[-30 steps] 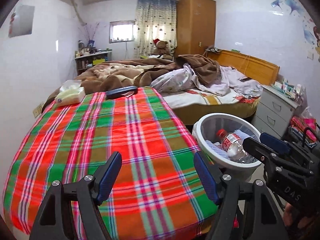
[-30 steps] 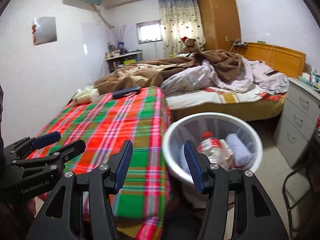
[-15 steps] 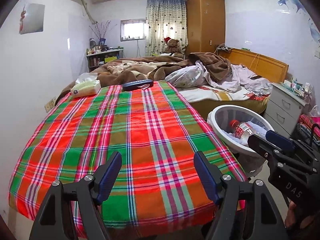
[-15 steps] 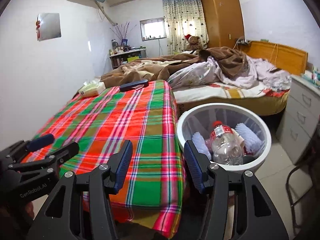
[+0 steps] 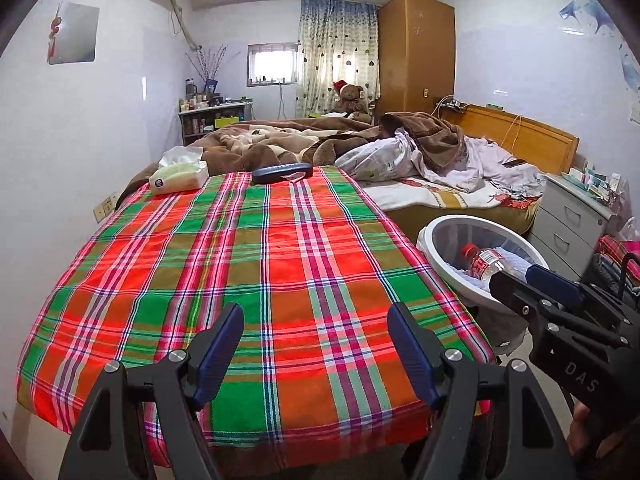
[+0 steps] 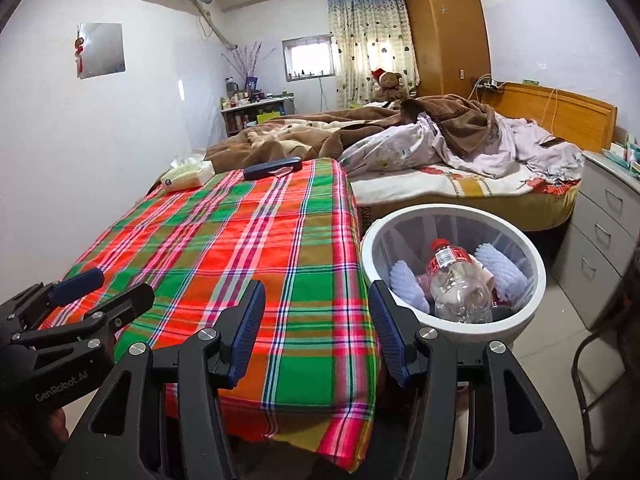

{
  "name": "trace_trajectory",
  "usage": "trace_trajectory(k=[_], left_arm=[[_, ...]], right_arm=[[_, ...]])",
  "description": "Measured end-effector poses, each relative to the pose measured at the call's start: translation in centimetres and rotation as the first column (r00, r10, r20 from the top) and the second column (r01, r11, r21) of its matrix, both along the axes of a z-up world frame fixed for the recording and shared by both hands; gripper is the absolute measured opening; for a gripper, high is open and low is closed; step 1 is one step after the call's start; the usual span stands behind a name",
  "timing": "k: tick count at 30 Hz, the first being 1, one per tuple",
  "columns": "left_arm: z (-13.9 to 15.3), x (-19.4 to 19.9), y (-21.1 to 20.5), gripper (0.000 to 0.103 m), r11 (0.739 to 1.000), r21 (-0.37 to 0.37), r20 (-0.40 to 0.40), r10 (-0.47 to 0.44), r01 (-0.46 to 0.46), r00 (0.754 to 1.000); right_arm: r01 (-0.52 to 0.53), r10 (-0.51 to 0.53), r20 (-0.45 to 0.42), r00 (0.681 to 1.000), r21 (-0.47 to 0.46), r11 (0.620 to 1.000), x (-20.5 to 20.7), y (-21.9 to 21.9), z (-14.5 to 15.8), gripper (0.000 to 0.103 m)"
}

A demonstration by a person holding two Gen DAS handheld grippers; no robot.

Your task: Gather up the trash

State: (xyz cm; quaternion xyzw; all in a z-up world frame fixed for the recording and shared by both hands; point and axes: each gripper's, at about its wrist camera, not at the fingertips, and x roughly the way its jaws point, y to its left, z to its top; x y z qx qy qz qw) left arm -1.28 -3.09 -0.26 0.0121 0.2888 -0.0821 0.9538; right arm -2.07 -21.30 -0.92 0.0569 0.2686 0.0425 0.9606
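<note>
A white trash bin [image 6: 452, 210] stands on the floor at the right of the plaid-covered table [image 6: 240, 248]. In it lie a clear plastic bottle with a red label [image 6: 456, 280] and pale fluffy pieces [image 6: 502, 266]. My right gripper [image 6: 317, 296] hangs open and empty over the table's near right corner, beside the bin. My left gripper [image 5: 314, 320] is open and empty above the table's near edge. In the left wrist view the bin [image 5: 432, 236] and bottle [image 5: 486, 262] show at the right, behind the right gripper [image 5: 516, 278].
At the table's far end lie a tissue pack [image 5: 180, 174] and a dark blue case [image 5: 282, 172]. Behind is a bed with rumpled blankets [image 5: 400, 148]. A grey drawer unit [image 6: 604, 232] stands right of the bin. A dark chair frame [image 6: 588, 380] is at the far right.
Both grippers have drawn back from the table, so its near edge and more of the cloth now show. The bin appears farther off. Both jaws stay equally wide.
</note>
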Motion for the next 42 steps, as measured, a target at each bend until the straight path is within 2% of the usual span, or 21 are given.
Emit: trace_trajectory(k=[42], left_arm=[[0.42,-0.81,0.40,0.074,1.000,0.007,0.018,0.007,-0.007,1.000]], right_arm=[[0.001,-0.001,0.002,1.000,0.010,1.000,-0.42,0.07,0.08,0.055]])
